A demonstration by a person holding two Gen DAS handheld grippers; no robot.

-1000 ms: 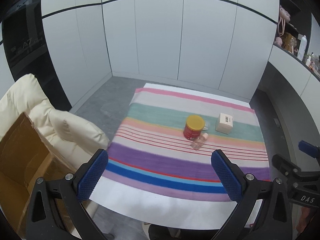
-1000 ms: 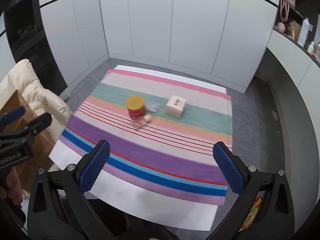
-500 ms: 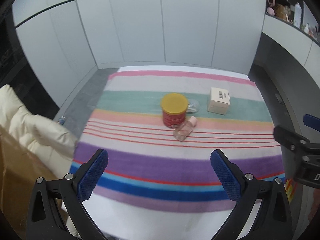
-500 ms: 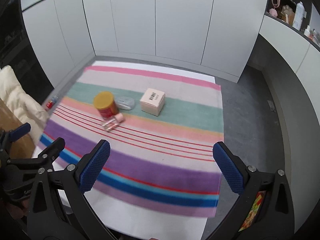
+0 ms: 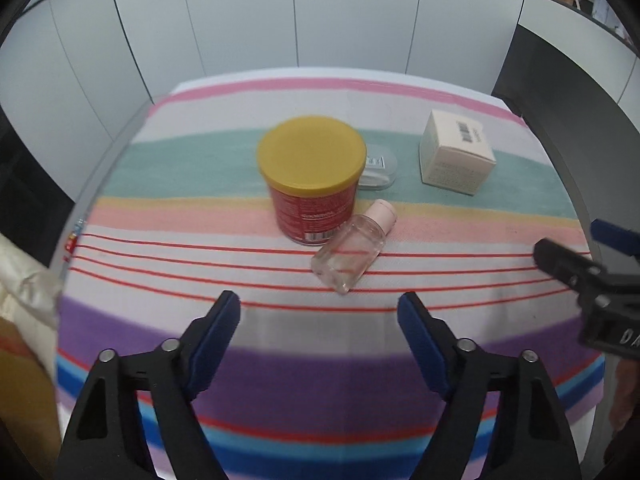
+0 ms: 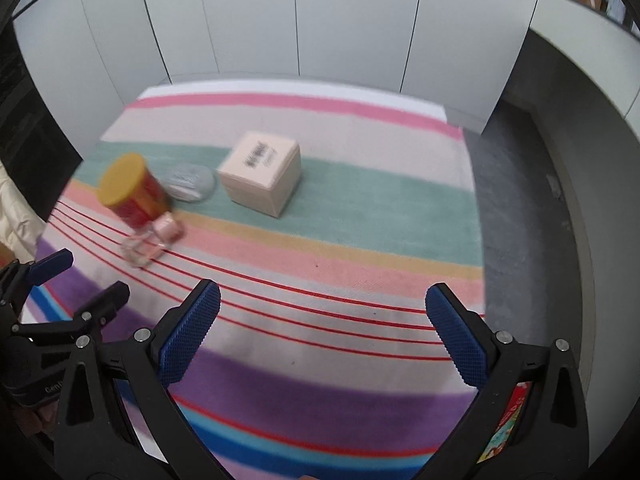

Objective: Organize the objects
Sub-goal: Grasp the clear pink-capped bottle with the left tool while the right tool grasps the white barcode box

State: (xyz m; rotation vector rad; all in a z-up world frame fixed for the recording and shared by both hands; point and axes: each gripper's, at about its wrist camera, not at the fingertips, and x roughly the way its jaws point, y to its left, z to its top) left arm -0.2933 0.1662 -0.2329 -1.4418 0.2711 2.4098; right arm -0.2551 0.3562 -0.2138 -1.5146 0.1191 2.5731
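On striped cloth (image 5: 400, 344), near centre: red can with yellow lid (image 5: 312, 176) upright; clear bottle with pink cap (image 5: 352, 250) lying against its base; clear case (image 5: 380, 166) behind can; cream box (image 5: 454, 158) toward right edge. Left gripper (image 5: 320, 320) jaws just closing, nothing between. Right gripper (image 6: 320, 334) jaws apart, empty.

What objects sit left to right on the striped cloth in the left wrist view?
Yellow-lidded red can → clear bottle with pink cap → cream box with barcode. The clear container behind the can overlaps it, so it is left out.
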